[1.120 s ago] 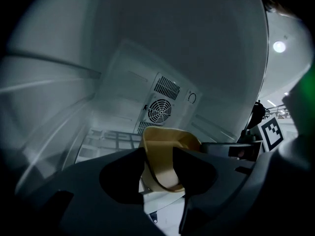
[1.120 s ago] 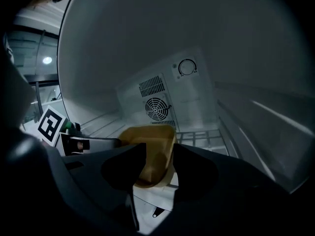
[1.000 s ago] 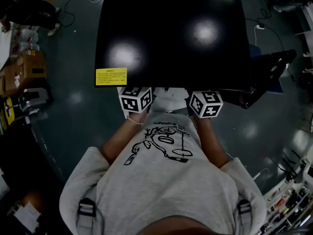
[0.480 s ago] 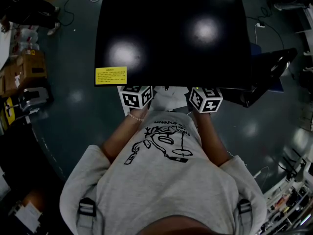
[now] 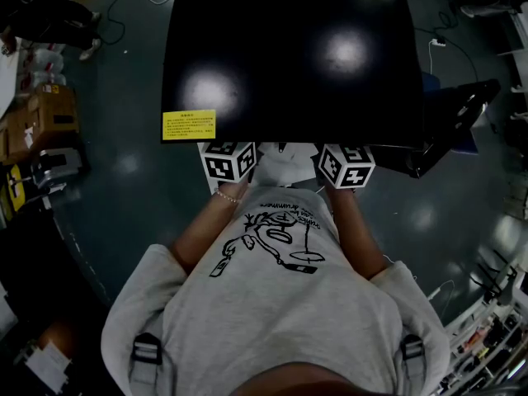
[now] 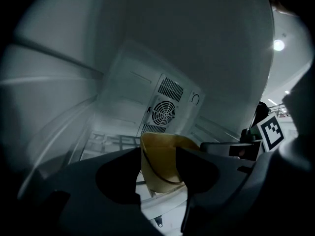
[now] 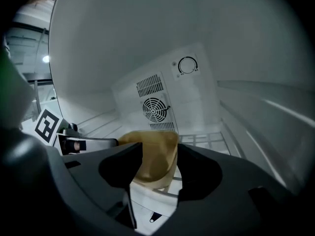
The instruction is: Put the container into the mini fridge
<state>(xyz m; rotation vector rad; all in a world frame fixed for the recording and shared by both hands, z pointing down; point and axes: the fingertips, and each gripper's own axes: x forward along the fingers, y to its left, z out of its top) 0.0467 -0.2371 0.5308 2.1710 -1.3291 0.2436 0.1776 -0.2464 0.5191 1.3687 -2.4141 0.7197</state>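
White mini fridge (image 6: 142,90) interior: container placed, release nearly done.
Tan container (image 6: 158,177) sits on wire shelf (image 6: 110,141), toward its front edge. Left gripper (image 6: 159,154): jaws have just been opening, now spread wide, container's rim between them, pads apparently off it. Right gripper (image 7: 160,154): same, jaws just opened wide astride the opposite rim. Left to do: pull both grippers out.

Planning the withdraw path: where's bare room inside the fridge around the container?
Free: wire shelf behind the container, up to the fan vent, and the strip toward the side wall. Crowded: the front, where left gripper and right gripper, jaws just opening, each have the container's edge between them.
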